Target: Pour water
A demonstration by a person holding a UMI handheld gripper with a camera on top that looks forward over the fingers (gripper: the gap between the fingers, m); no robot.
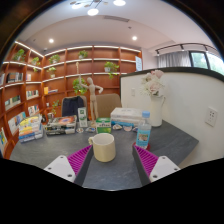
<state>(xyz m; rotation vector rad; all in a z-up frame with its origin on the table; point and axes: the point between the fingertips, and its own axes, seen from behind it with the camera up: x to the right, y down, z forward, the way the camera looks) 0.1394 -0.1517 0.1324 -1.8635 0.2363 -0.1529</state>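
A cream mug (102, 147) with its handle to the left stands on the grey table (110, 170), just ahead of my fingers and between their lines. A clear water bottle (144, 132) with a blue label and blue cap stands upright to the right of the mug, a little farther off. My gripper (111, 163) is open, its magenta pads (76, 159) wide apart, with nothing held between them.
Boxes and packets (60, 125) lie along the table's far left. A white box (127, 118) and a vase of flowers (155, 100) stand at the back right by a white wall. Wooden shelves (75, 70) line the room behind.
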